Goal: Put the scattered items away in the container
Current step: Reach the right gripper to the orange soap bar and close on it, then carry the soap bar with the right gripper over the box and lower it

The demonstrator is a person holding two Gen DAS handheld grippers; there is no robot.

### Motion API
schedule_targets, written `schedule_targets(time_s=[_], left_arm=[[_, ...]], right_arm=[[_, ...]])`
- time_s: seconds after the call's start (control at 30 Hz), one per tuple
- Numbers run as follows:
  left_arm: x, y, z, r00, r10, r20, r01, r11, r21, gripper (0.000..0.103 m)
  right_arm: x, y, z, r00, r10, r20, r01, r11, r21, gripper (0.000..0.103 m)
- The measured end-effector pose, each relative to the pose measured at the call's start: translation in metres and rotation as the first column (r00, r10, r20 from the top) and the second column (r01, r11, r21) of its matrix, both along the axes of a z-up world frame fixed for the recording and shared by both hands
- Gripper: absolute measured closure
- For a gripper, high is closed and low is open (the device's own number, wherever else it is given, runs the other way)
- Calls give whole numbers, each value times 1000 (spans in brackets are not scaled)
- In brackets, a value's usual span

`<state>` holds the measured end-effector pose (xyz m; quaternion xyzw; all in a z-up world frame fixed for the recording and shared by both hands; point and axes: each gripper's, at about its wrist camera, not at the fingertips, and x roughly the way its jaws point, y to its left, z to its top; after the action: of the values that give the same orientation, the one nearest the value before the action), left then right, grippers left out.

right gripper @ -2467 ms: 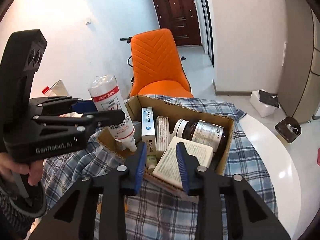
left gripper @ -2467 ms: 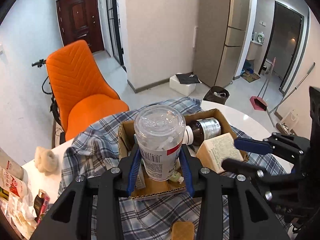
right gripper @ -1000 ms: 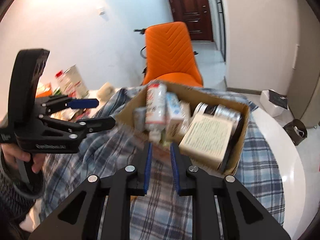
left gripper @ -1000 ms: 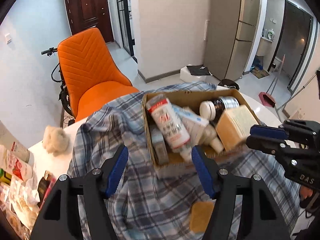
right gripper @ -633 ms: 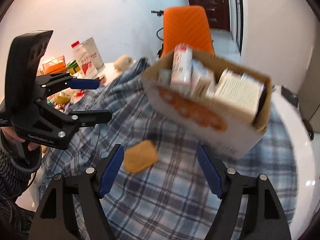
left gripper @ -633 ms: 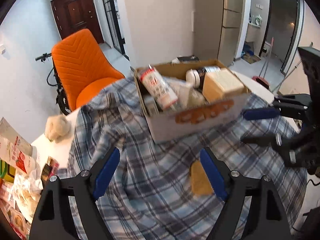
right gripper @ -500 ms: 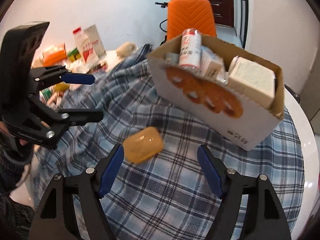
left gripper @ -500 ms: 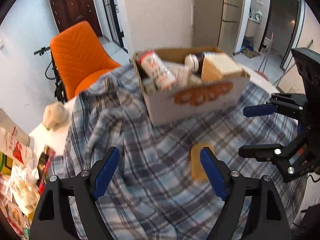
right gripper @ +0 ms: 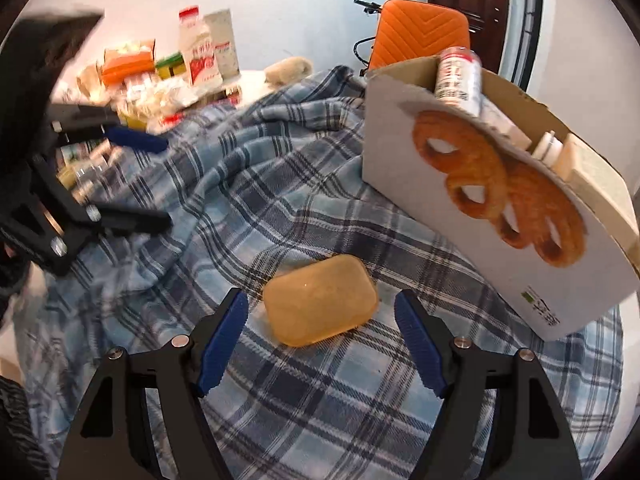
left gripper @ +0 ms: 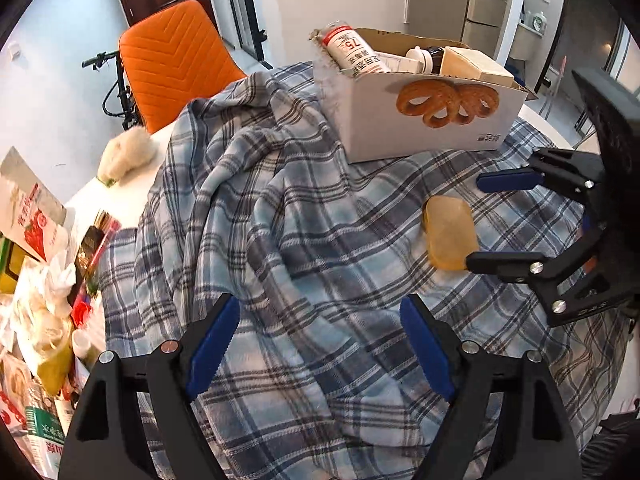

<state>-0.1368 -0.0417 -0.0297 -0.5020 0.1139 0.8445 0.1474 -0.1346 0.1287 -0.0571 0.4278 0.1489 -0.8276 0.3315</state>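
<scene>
A white cardboard box (left gripper: 424,128) with a pretzel print stands on the plaid blanket, holding a red-labelled bottle (left gripper: 352,54), a dark jar and a beige box; it also shows in the right wrist view (right gripper: 500,216). An amber soap bar (right gripper: 320,306) lies on the blanket in front of the box, also in the left wrist view (left gripper: 450,238). My right gripper (right gripper: 322,344) is open, its blue pads either side of the bar, just short of it. My left gripper (left gripper: 320,344) is open and empty over the blanket.
The blue plaid blanket (left gripper: 280,216) lies rumpled over a white round table (left gripper: 536,114). Food packets and cartons (right gripper: 168,68) crowd the table's left side. A fluffy white ball (left gripper: 128,152) lies beyond the blanket. An orange chair (left gripper: 172,60) stands behind the table.
My left gripper let the bottle go into the box and drew back, open. My right gripper opened wide and dropped toward the amber soap bar, now between its pads.
</scene>
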Motion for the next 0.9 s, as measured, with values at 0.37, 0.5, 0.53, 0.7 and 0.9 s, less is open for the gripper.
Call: schedule_targets(time_s=[0.37,0.5,0.53,0.7,0.9], left_arm=[[-10,-30,5,998,56,-6,-55,998,5,19],[-9,-24,0,999,39,10,-39,999,22,19],[-9,-19,-1,999,29,13,-29,999,25,19],[-6,7,-4,999,-34,12,33,999,19,19],[-6,32,-1,996,-86,-7,86,996,-6,19]], right_arm=[[-3,-5,-13,1000,-1,-6,1,999,40,39],[-2,0,-11,1000,-26,-12,26,999,34,40],[-1,2,-9,999,-34,-11,34,999,27,40],[4,14,5,999,-53,-1,53,998,-18,40],[6,25,22,996,-79,-31,78,997,-28,40]])
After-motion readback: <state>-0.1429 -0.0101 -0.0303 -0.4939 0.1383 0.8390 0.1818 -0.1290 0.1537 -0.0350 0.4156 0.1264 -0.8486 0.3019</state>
